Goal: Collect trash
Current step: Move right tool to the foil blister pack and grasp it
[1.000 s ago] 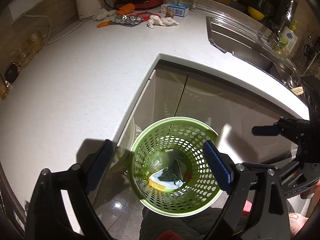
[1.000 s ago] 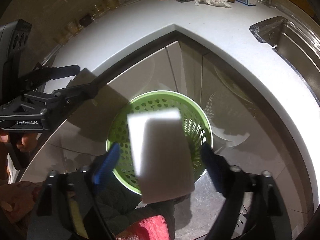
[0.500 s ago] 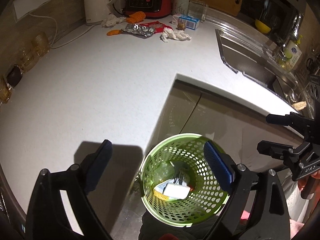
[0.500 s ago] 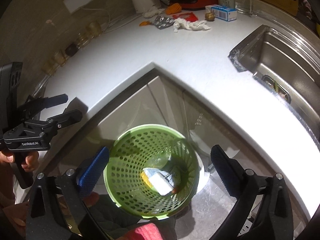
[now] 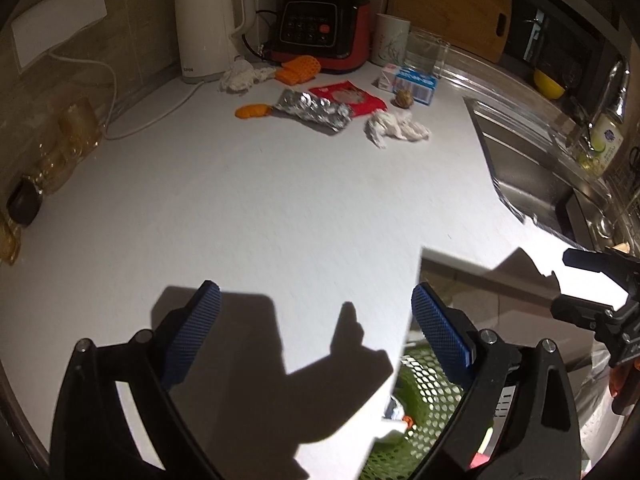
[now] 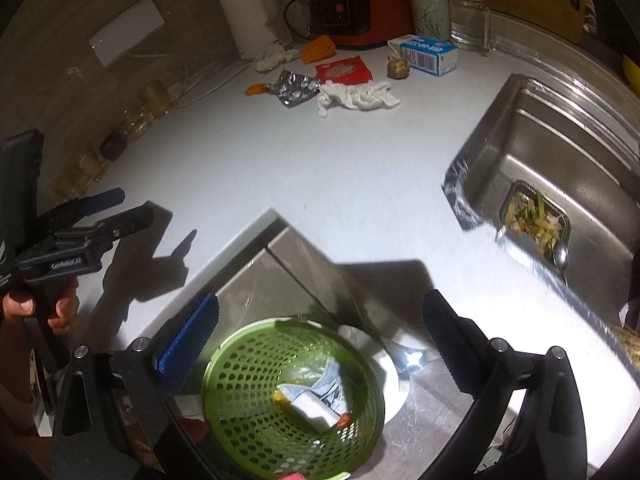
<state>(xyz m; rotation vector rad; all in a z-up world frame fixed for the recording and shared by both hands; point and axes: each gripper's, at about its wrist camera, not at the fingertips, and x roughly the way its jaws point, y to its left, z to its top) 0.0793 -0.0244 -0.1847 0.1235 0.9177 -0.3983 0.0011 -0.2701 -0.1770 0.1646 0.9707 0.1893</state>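
A green perforated basket (image 6: 248,392) stands on the floor below the counter corner, with a white box (image 6: 312,410) and other scraps inside; it also shows in the left wrist view (image 5: 424,396). My right gripper (image 6: 320,344) is open and empty above it. My left gripper (image 5: 316,328) is open and empty over the white counter (image 5: 280,208). Far back on the counter lie a crumpled tissue (image 5: 394,128), a foil wrapper (image 5: 316,110), a red packet (image 5: 352,98), orange peel (image 5: 252,111), a blue-white carton (image 5: 414,84) and a second tissue (image 5: 240,76).
A white kettle (image 5: 208,24), a red-black appliance (image 5: 320,28), a mug (image 5: 392,42) and a glass (image 5: 426,54) stand at the back wall. The steel sink (image 6: 560,168) with a strainer of scraps (image 6: 534,220) is at the right. Jars (image 5: 76,132) line the left wall.
The white box has dropped from my right gripper into the basket. Both grippers have risen and tilted up toward the counter; the left one now looks over the countertop.
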